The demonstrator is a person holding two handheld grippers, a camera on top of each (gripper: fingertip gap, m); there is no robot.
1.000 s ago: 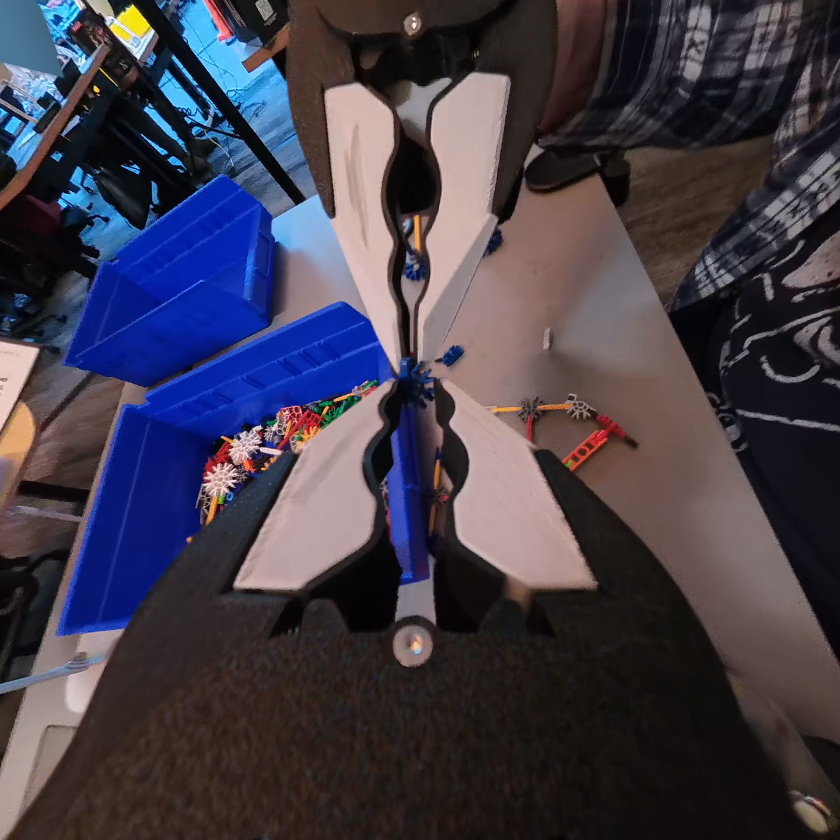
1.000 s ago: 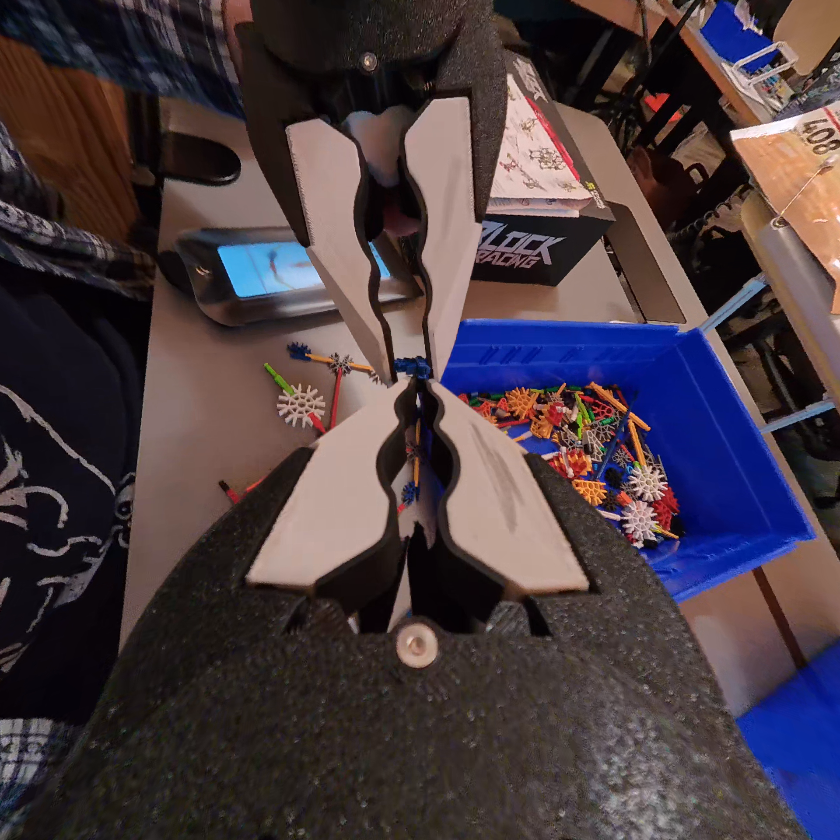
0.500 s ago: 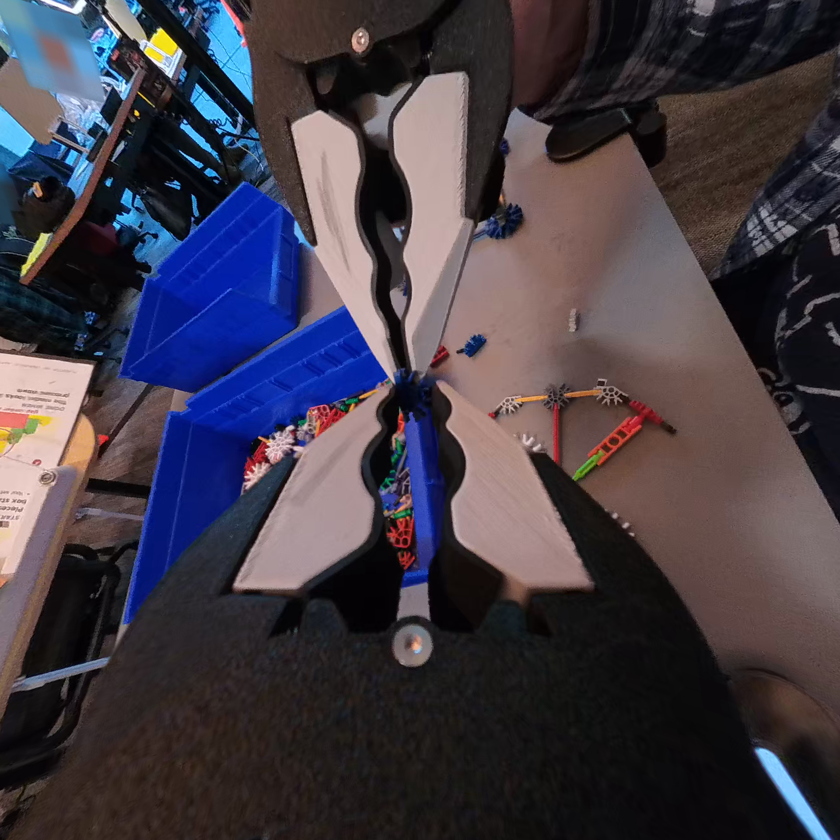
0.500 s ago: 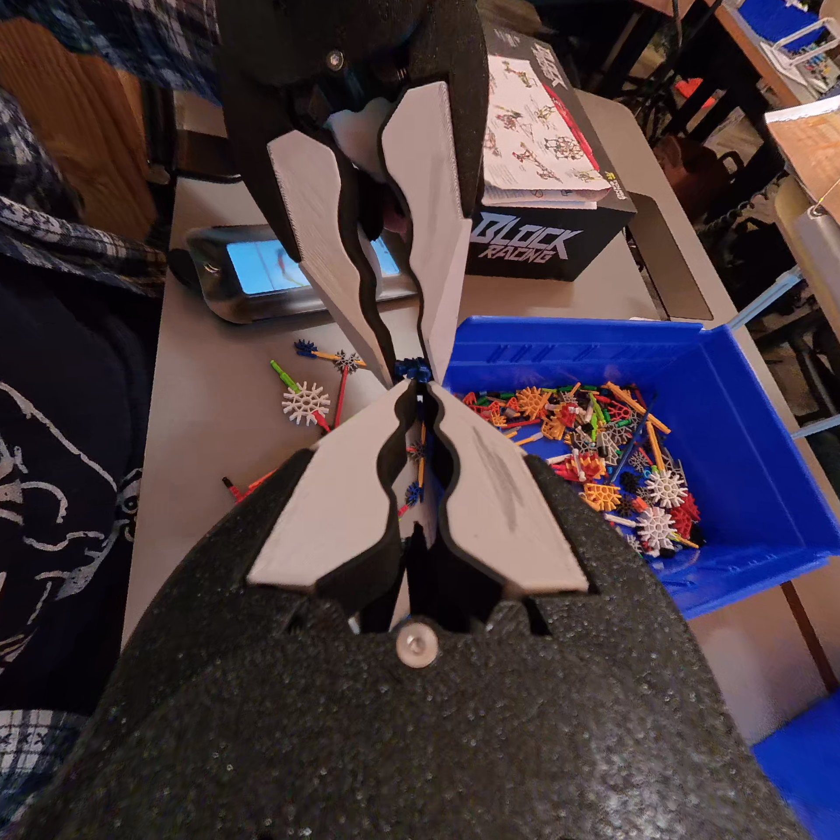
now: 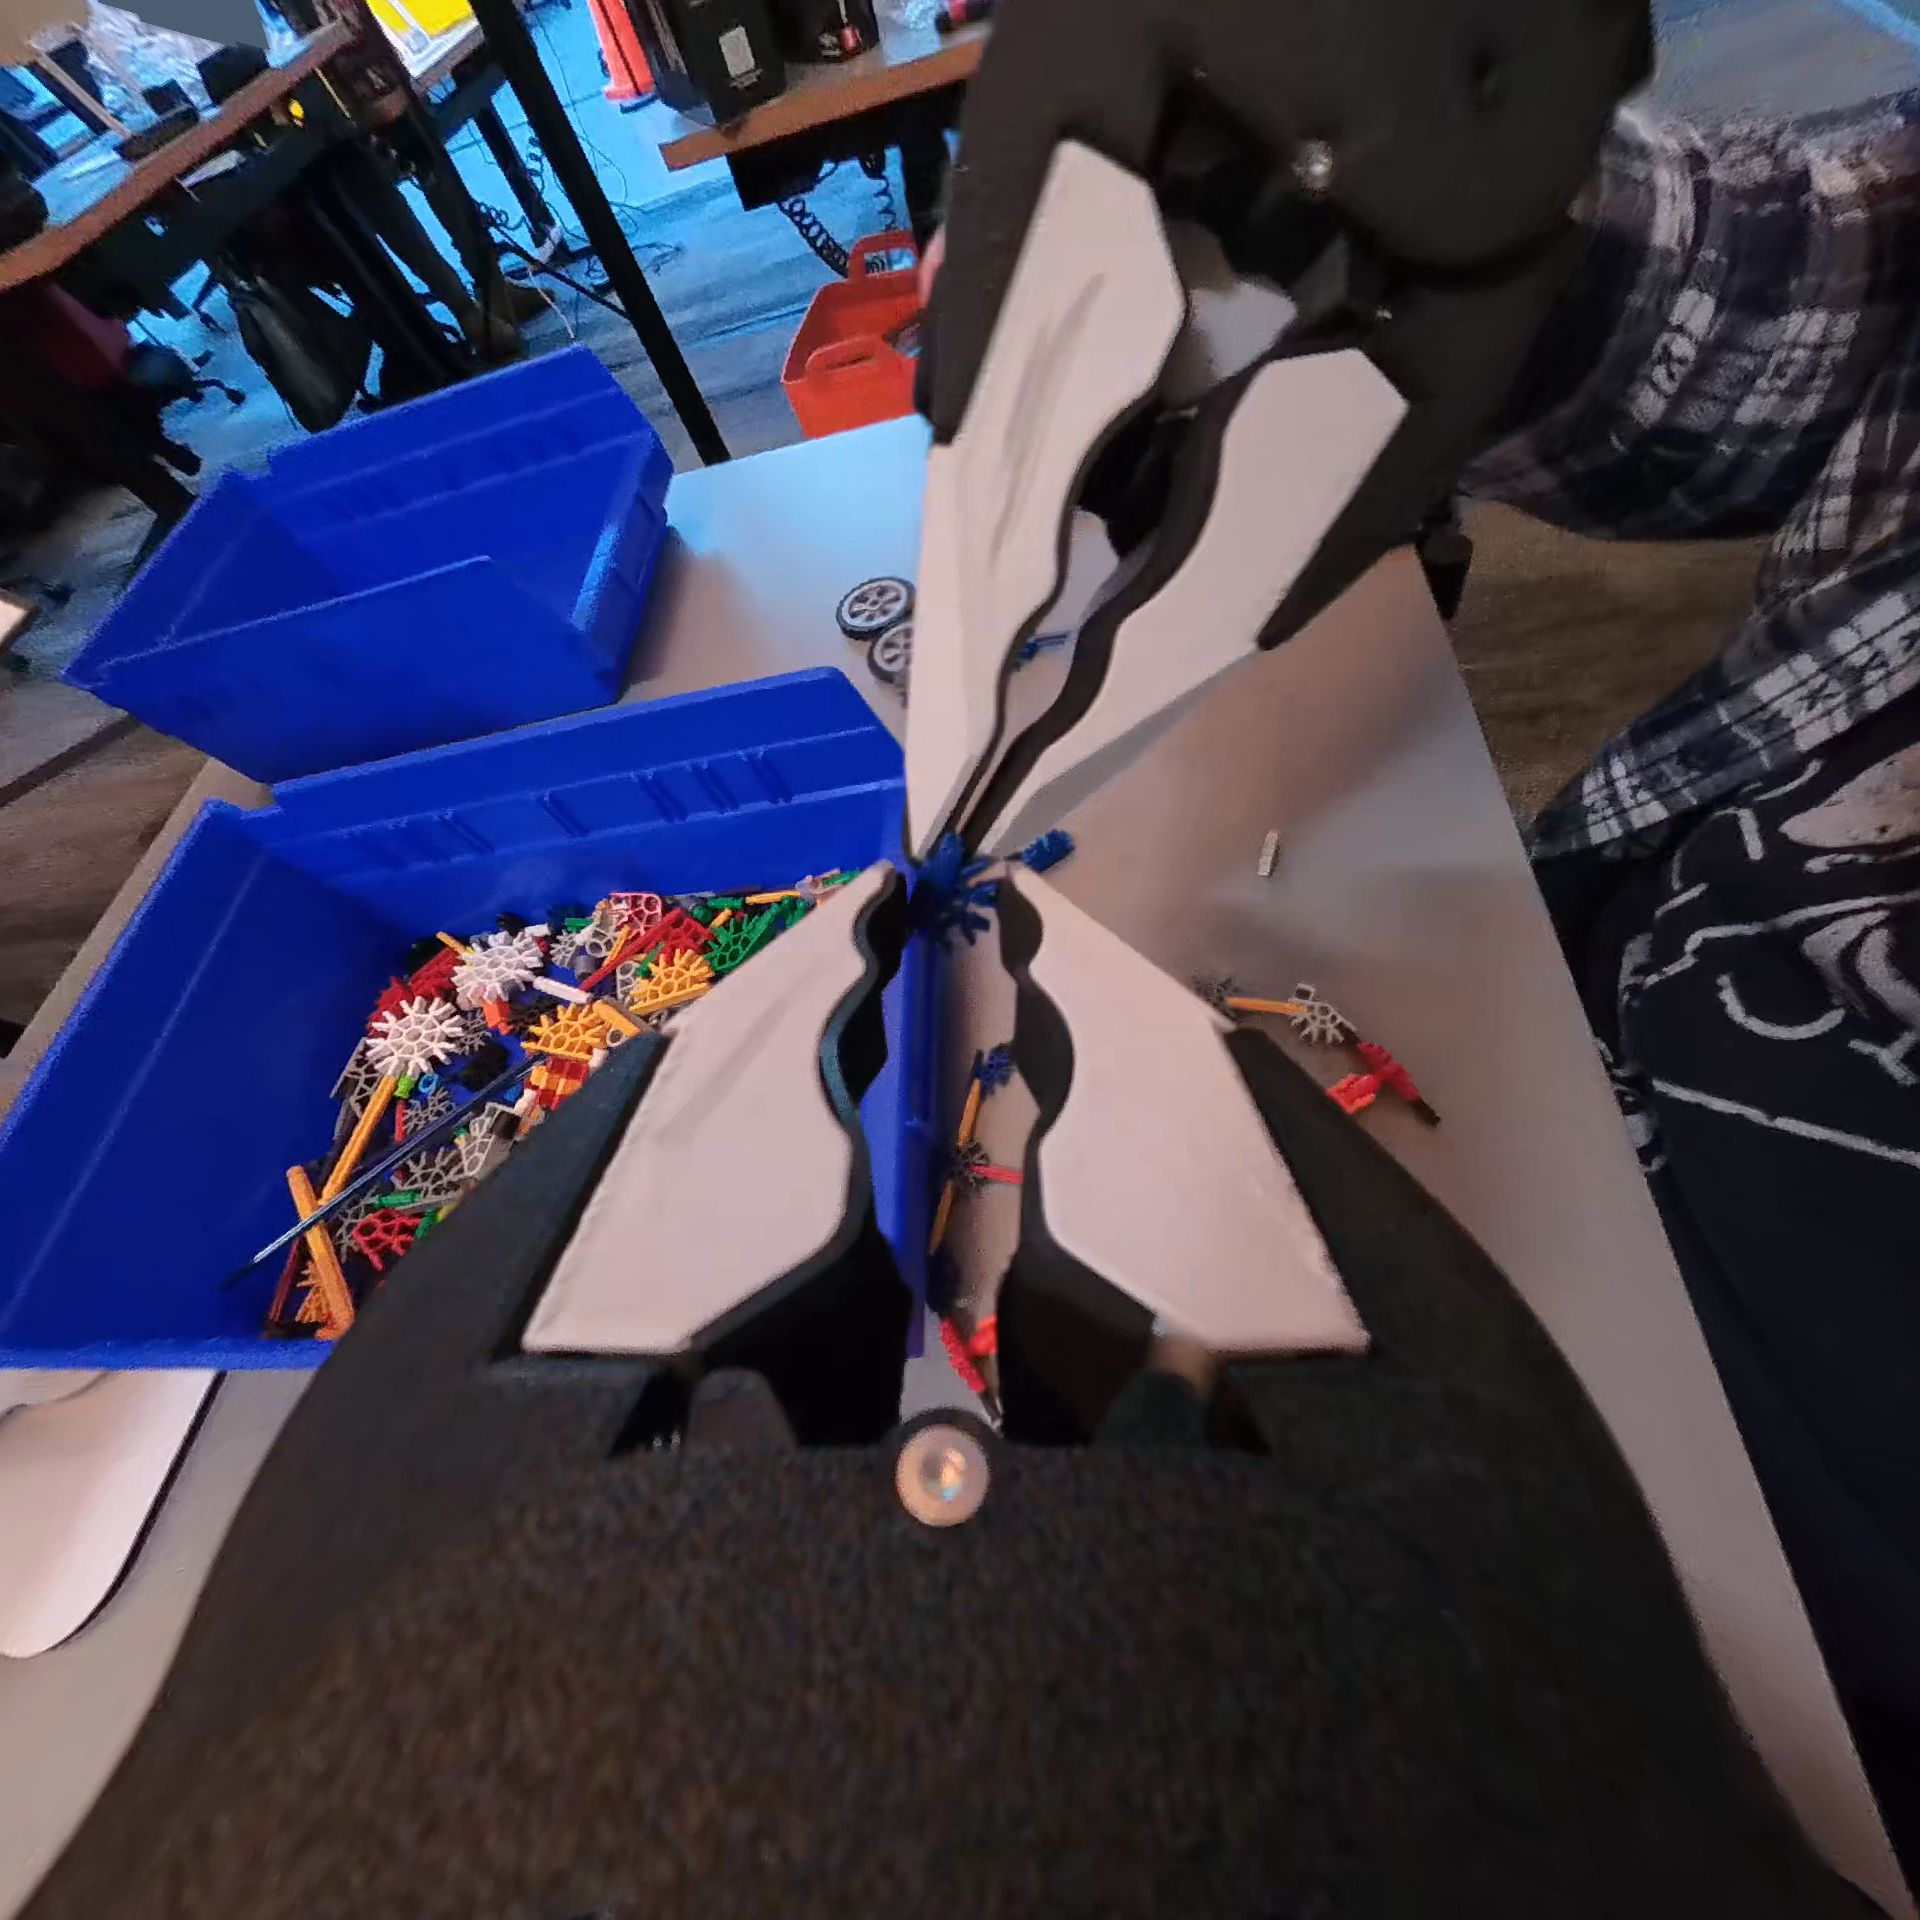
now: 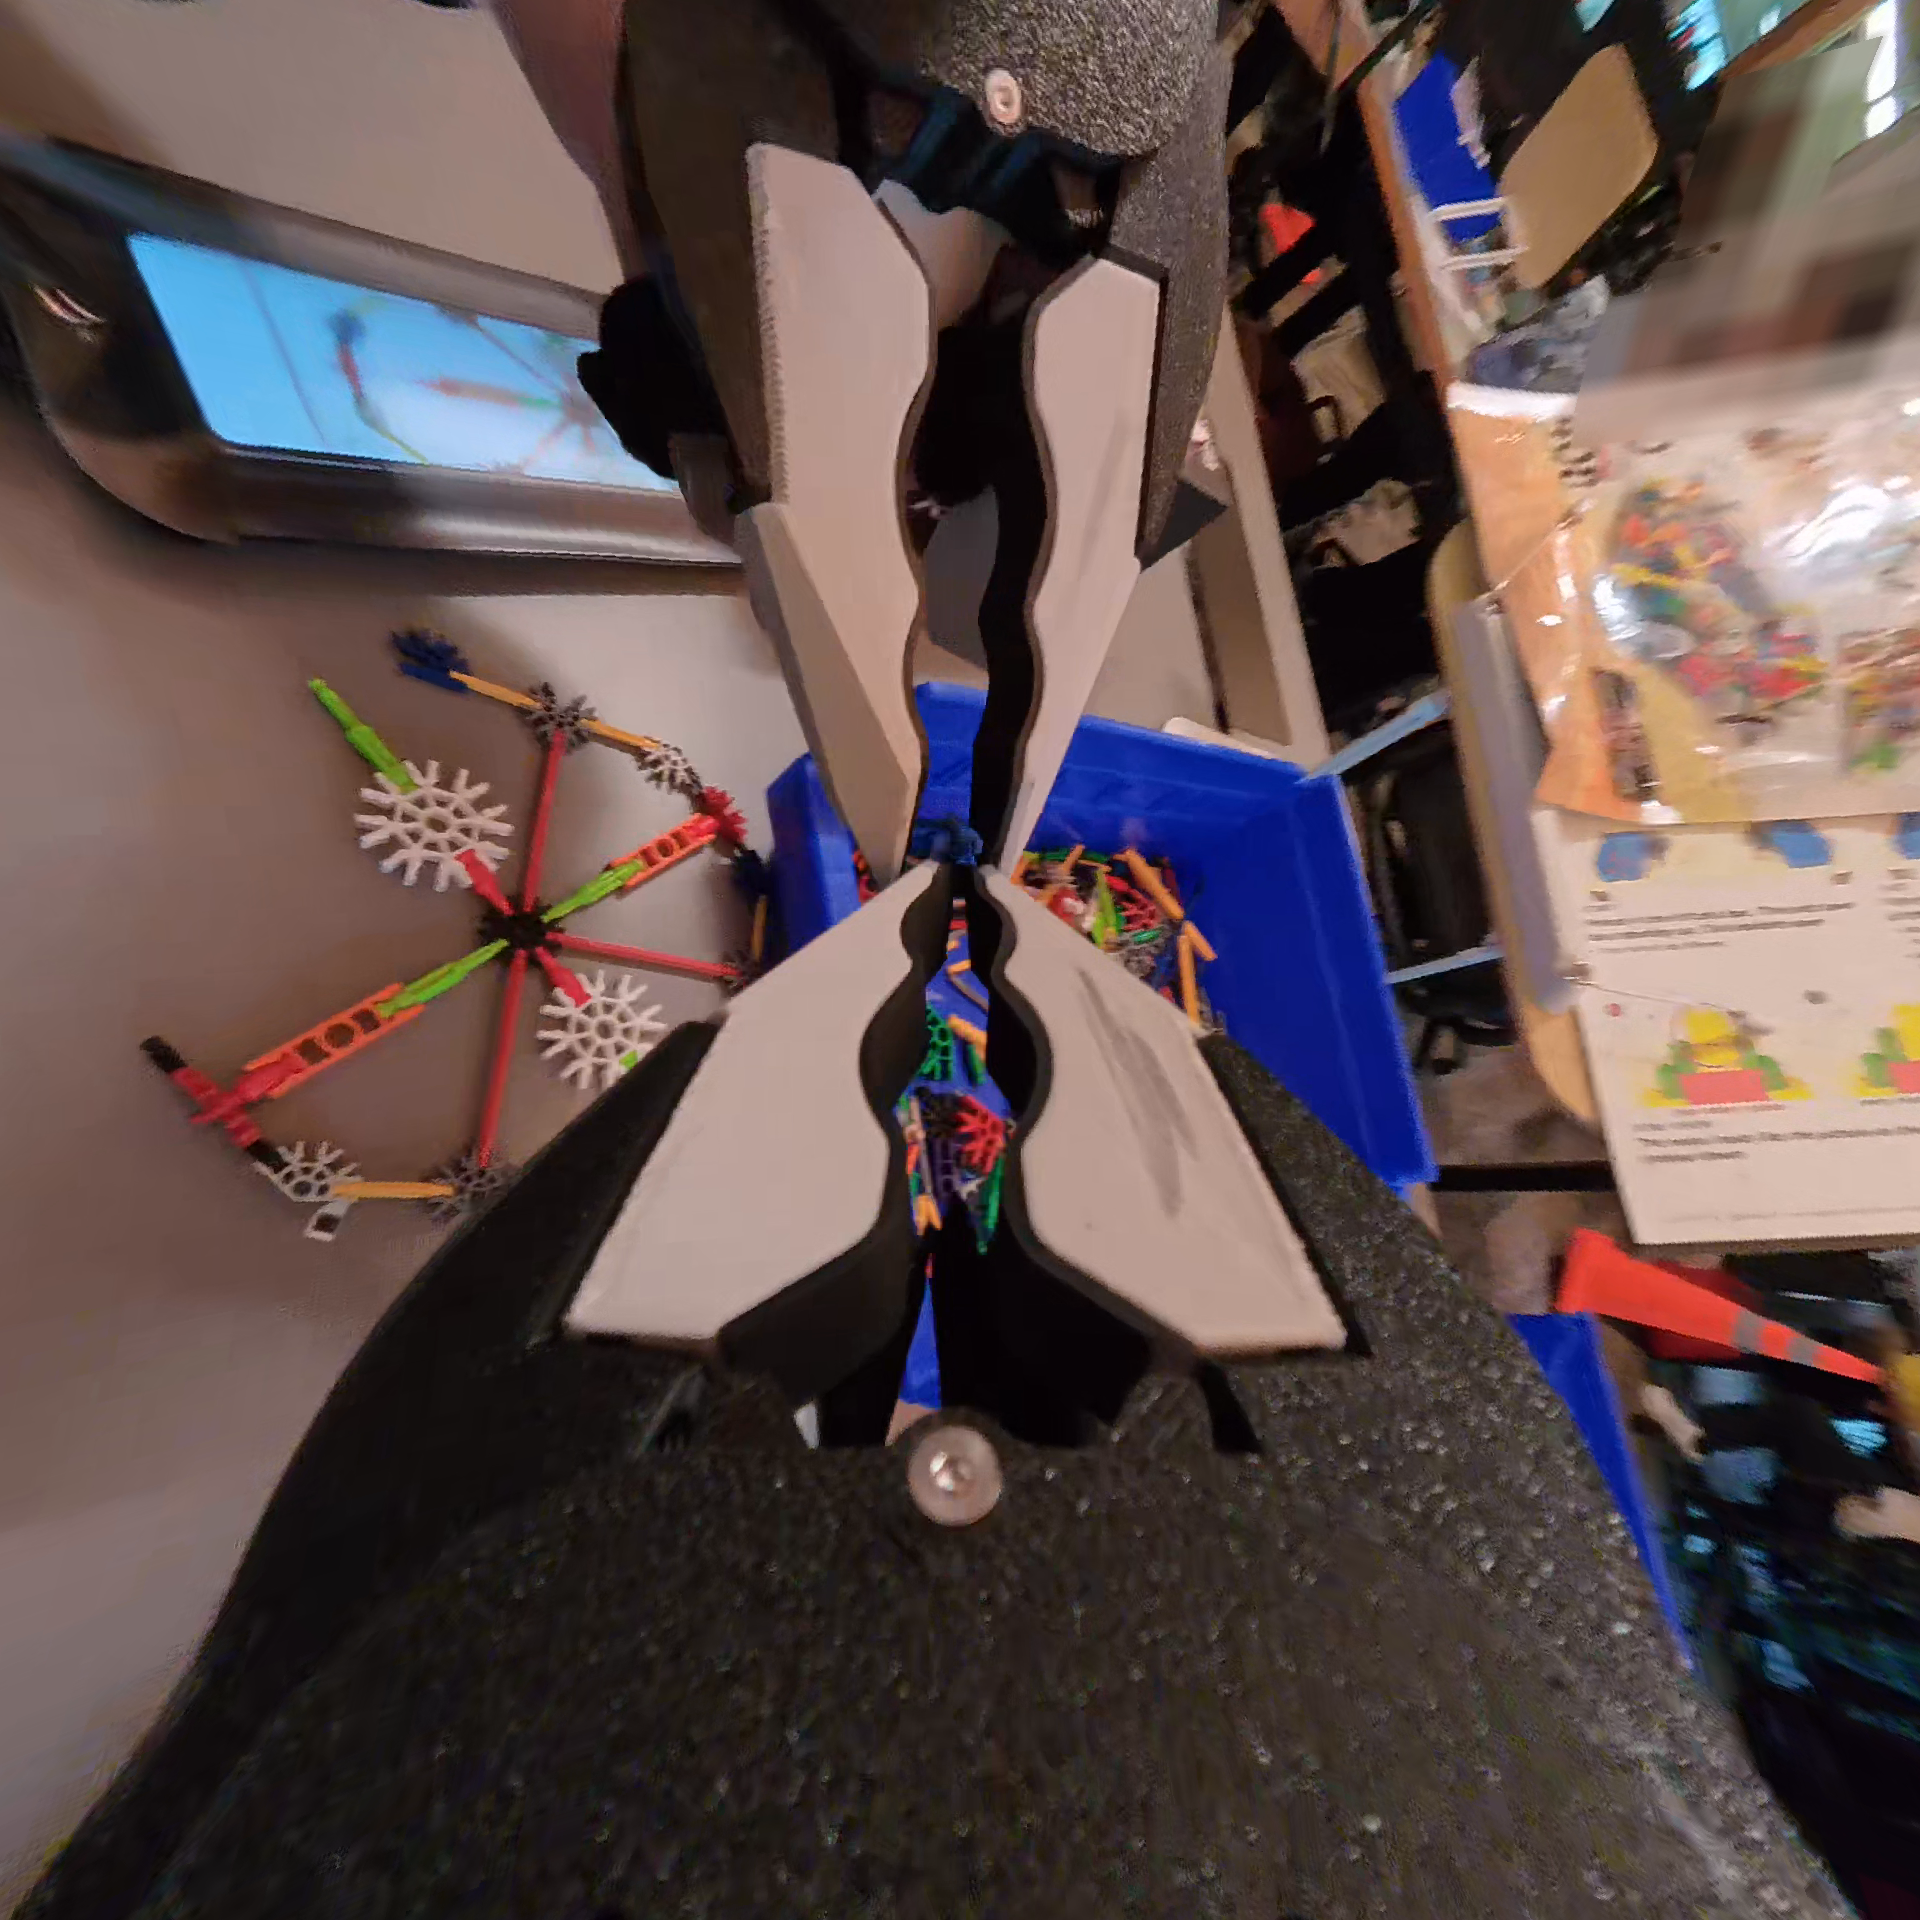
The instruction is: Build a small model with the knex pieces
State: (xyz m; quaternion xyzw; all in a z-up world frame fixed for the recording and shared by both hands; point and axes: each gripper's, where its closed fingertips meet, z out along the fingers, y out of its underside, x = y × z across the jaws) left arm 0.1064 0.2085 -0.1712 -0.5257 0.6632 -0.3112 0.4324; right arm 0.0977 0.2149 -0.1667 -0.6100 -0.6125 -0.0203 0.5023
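A small blue spiky connector (image 5: 951, 896) is pinched where the two grippers meet tip to tip, above the near wall of a blue bin (image 5: 156, 1091). My left gripper (image 5: 953, 883) is shut on it from below in the left wrist view. My right gripper (image 5: 961, 844) comes down from above there, jaws nearly closed on the same piece. In the right wrist view my right gripper (image 6: 956, 875) is shut on the blue connector (image 6: 945, 836), and the left gripper (image 6: 951, 821) reaches in from the top. A flat rod-and-connector model (image 6: 520, 925) lies on the table to the left.
The blue bin (image 6: 1309, 894) holds several loose coloured rods and connectors. A second blue bin (image 5: 416, 582) stands behind it. Two small wheels (image 5: 878, 613) lie near it. A lit tablet (image 6: 364, 384) lies beyond the model. Instruction sheets (image 6: 1766, 1039) lie right. A person's plaid sleeve (image 5: 1745, 364) is close. Only a small space, under 4 cm, lies between the two pairs of fingers.
Both grippers stay tip to tip on the blue connector. The pair has tilted and shifted, so the right view now looks more steeply down on the model and the bin.
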